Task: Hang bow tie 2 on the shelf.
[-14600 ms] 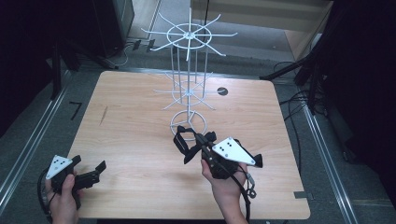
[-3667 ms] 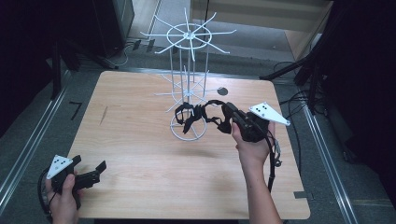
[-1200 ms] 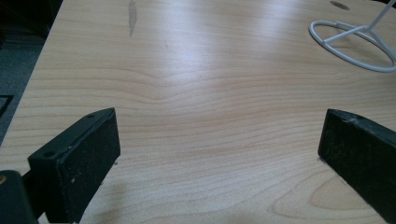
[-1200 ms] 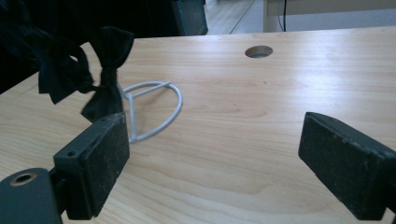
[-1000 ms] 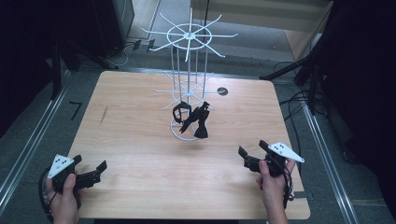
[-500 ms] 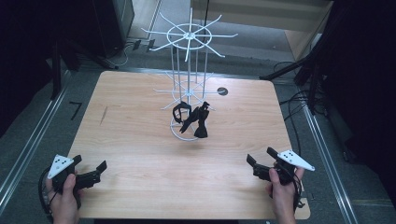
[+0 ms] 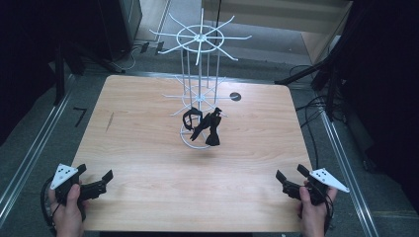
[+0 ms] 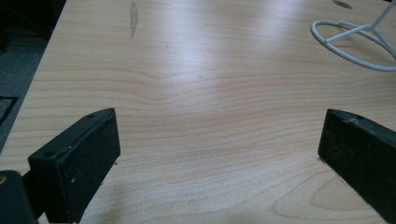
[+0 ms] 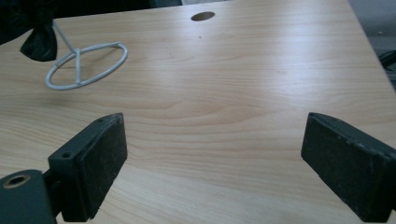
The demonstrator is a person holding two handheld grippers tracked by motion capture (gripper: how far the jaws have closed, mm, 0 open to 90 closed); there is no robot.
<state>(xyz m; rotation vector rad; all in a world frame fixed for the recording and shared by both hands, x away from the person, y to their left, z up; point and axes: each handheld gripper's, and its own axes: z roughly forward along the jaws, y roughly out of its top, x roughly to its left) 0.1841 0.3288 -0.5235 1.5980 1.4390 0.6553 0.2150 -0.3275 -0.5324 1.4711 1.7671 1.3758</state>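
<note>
Both grippers sit wide apart and empty: left gripper (image 7: 94, 181) at the table's (image 7: 148, 148) near-left corner, right gripper (image 7: 291, 178) at near-right. Black strap (image 7: 205, 126) hangs on the rack (image 7: 197, 89) mid-table.

Black bundle (image 7: 205, 127) on the white wire rack (image 7: 200, 79): too small and dark in the high view to be identified, straps vs cloth can't be told. In the right gripper view the bundle (image 9: 39, 42) is cut by the top-left edge, and the rack's upper part is cropped too. In the left gripper view the rack's base ring (image 8: 355, 39) is clipped at the right edge. Both forearms are cut off at the bottom.
</note>
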